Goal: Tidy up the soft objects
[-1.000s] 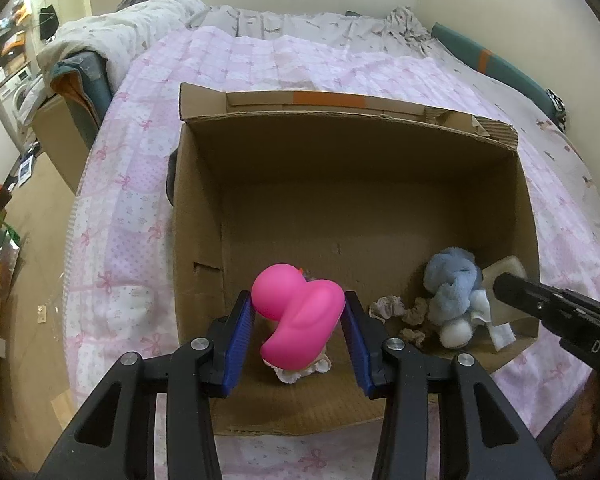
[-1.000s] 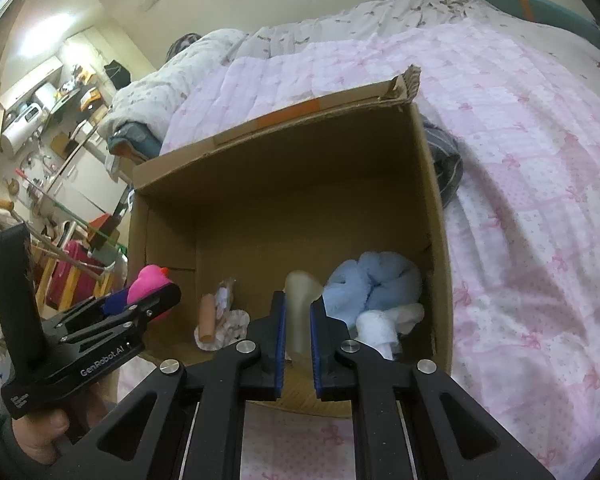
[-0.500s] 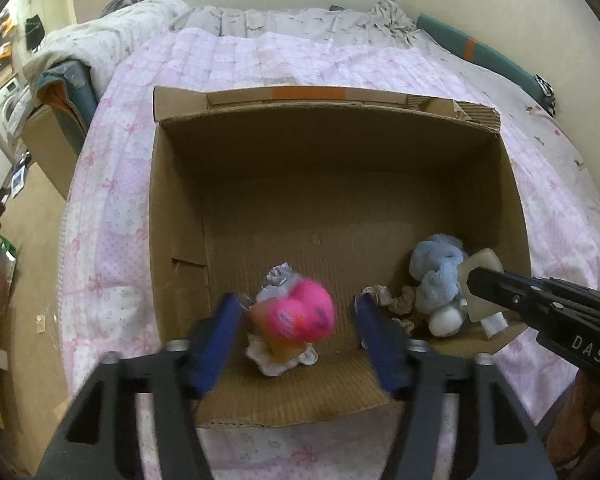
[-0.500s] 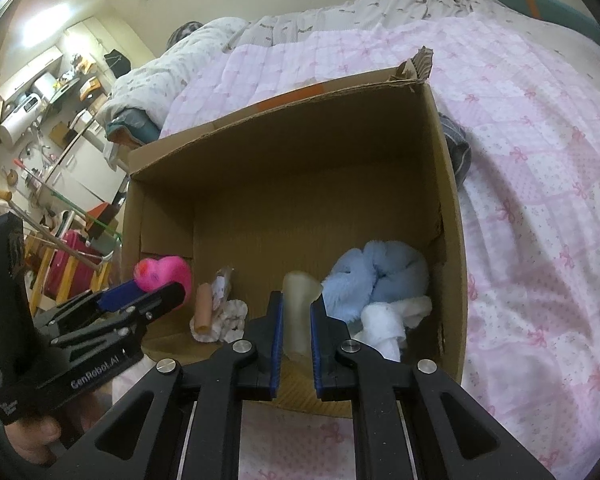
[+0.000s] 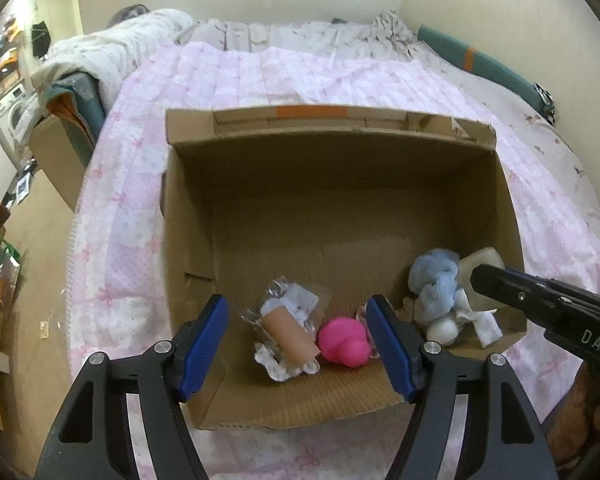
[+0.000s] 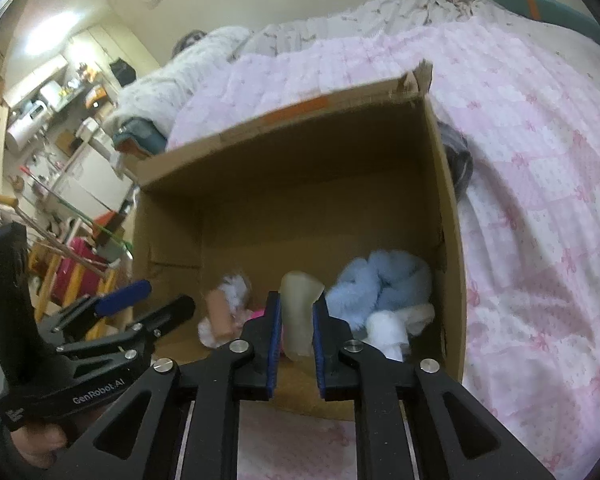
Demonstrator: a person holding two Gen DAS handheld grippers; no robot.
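An open cardboard box (image 5: 188,208) (image 6: 448,200) sits on a pink quilted bed. A pink soft toy (image 5: 343,342) lies on the box floor beside a wrapped tan roll (image 5: 286,334). My left gripper (image 5: 298,342) is open and empty above the box's near edge. A blue and white plush (image 5: 436,288) (image 6: 384,280) lies in the right corner. My right gripper (image 6: 296,320) is shut on a translucent cream soft piece (image 6: 298,312) (image 5: 480,268) over the box next to the plush.
The pink quilt (image 5: 260,80) covers the bed around the box. A grey cloth (image 6: 458,160) lies behind the box's right wall. A heaped white duvet (image 5: 112,52) is at the far left. Furniture and clutter stand on the floor to the left (image 6: 52,128).
My left gripper opened and let go of the pink toy, which dropped to the box floor beside the wrapped roll. My right gripper stays shut on the cream piece.
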